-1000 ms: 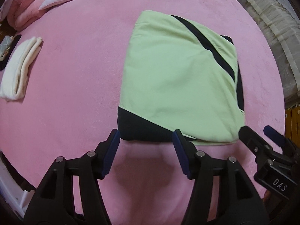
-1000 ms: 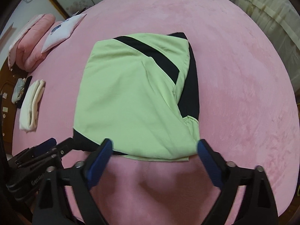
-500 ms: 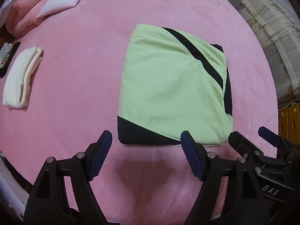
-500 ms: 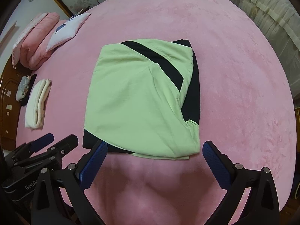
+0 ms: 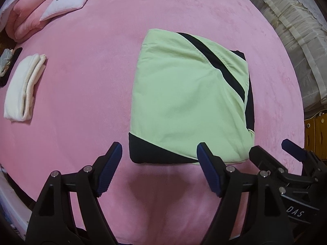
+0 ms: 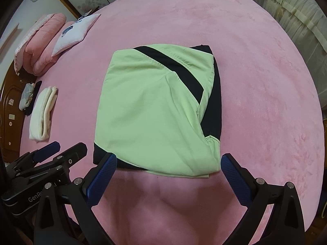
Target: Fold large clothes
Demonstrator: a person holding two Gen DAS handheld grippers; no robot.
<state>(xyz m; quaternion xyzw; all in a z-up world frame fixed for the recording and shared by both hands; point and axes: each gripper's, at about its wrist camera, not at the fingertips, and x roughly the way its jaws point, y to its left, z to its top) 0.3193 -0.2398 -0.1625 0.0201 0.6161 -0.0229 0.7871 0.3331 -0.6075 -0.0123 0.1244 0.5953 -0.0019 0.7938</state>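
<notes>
Left wrist view: I go through this one first.
Left gripper (image 5: 159,167): I see both blue-padded fingers spread wide, released, holding nothing, above the pink bedspread (image 5: 81,85).
Folded garment (image 5: 190,100): light green with black bands, lying flat as a rectangle just ahead of my fingertips; its black near corner sits between the two pads, apart from them.
Right gripper (image 5: 286,153): it shows at my lower right, beside the garment's near right corner.
White folded towel (image 5: 23,89): far to the left of the claw, well apart from the garment.
Pillow (image 5: 69,0): ahead and far left, resting on a folded pink quilt (image 5: 26,18).

Right wrist view: I read it next.
Right gripper (image 6: 167,175): fingers wide apart, released, empty.
Folded garment (image 6: 153,110): straight ahead; its near edge lies between my two pads, whether touching them I cannot tell.
Left gripper (image 6: 59,151): at my lower left, just beside the garment's black near corner, fingers parted.
White folded towel (image 6: 41,114): left of the claw, near the bedspread's (image 6: 265,81) edge.
</notes>
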